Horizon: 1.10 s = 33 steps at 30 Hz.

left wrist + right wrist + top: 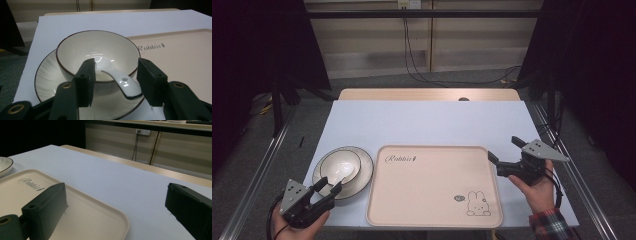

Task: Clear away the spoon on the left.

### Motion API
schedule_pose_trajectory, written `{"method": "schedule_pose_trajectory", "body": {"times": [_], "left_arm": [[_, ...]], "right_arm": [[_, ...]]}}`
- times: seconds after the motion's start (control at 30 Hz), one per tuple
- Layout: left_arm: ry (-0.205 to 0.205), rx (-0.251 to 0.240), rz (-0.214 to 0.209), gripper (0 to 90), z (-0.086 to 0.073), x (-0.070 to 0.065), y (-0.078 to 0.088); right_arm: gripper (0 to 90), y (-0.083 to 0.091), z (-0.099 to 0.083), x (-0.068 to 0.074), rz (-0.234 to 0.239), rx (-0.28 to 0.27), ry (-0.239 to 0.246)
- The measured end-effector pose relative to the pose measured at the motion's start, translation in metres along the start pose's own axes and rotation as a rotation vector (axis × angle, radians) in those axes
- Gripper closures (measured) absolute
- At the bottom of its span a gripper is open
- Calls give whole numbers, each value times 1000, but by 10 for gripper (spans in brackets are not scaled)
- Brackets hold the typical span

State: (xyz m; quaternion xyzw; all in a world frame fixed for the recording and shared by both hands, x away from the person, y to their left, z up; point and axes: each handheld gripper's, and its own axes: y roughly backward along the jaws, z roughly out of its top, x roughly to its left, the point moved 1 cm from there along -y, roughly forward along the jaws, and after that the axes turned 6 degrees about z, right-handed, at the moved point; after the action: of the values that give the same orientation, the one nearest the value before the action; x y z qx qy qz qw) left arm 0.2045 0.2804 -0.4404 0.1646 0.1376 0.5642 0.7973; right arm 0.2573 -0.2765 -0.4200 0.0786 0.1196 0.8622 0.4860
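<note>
My left claw [115, 82] hangs released at the near left, jaws either side of the spoon [122, 82] handle that sticks out of the bowl [75, 50] on its plate [47, 80]. I judge closing comes next. Right claw [507, 155] released over the tray [432, 200] far-right corner on the desk [427, 125].

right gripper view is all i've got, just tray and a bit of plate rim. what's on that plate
Observer: A white bowl sits on the plate.
Operator: anything in the bowl
Observer: A white ceramic spoon, handle over the near rim.
Operator: where's the left gripper
Observer: The left gripper is open, its jaws either side of the spoon handle, not touching it.
Operator: anything on the tray
Observer: No, but the tray has a rabbit drawing in its near right corner.
</note>
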Motion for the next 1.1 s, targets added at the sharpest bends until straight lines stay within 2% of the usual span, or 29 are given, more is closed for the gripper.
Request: {"method": "schedule_pose_trajectory", "body": {"times": [0.27, 0.43, 0.6, 0.67, 1.1], "left_arm": [[-29, 6, 6, 570, -2, -2, 1], [-30, 16, 23, 609, -4, 0, 2], [-7, 21, 19, 626, -5, 1, 2], [-13, 28, 18, 641, -5, 2, 2], [11, 44, 24, 720, -4, 3, 3]], "right_arm": [[34, -2, 0, 0, 5, -1, -1], [35, -3, 0, 0, 0, 3, 0], [35, -3, 0, 0, 9, 0, -3], [35, -4, 0, 0, 5, 0, -2], [35, -4, 1, 0, 5, -2, -7]]}}
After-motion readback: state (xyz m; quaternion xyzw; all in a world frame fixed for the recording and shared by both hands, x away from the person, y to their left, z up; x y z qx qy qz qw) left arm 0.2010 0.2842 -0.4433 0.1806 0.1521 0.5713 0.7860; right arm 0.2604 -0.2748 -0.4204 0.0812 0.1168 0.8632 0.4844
